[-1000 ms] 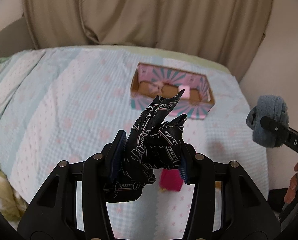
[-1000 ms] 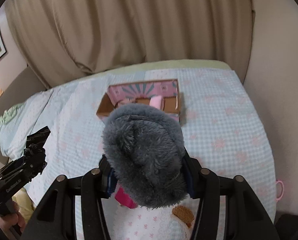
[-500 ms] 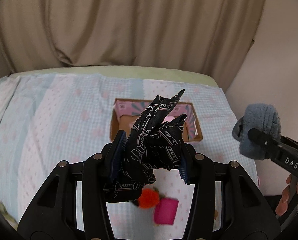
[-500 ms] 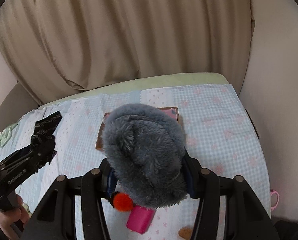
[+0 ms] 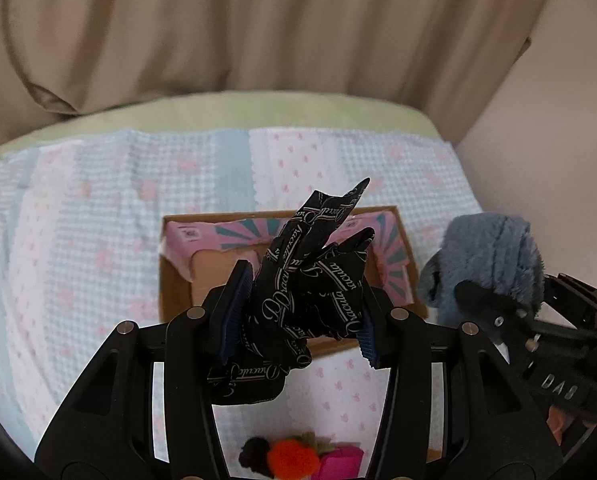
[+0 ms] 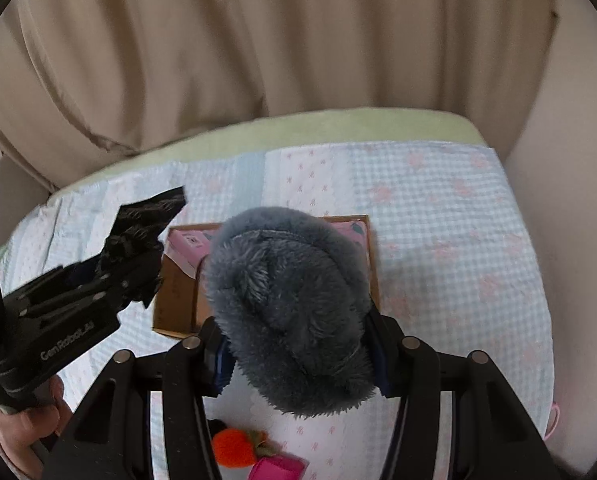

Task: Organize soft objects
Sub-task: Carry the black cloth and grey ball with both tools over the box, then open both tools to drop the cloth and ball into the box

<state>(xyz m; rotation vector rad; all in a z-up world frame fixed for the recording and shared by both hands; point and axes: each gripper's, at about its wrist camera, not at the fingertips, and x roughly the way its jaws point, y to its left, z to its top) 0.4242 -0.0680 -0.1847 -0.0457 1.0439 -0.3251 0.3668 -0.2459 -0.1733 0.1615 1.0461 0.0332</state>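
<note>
My left tool is clamped on a crumpled black cloth printed with pale script lettering; its blue pads press it from both sides, and a pointed tip of the fabric sticks up toward twelve o'clock. In the right wrist view I can see that same tool coming in at nine o'clock, with a hand wrapped around its handle at eight.

My right tool is closed around a fluffy grey-blue slipper, which bulges up and over the jaws and fills the middle of that view. From the left camera the slipper shows at three o'clock, gripped in the other tool.

Just beyond both tools lies an open cardboard box with pink and teal flaps, resting on the bed. In the left view the black cloth covers the middle of the box; in the right view the slipper hides most of it, leaving only its left side and top right corner showing. I cannot tell whether either item hangs directly above the opening.

Down at six o'clock, between the tool arms, an orange pompom toy sits on the quilt beside a bright pink object and something dark. The quilt is pale blue gingham with pink patches. A beige curtain hangs across the top, from ten to two o'clock.
</note>
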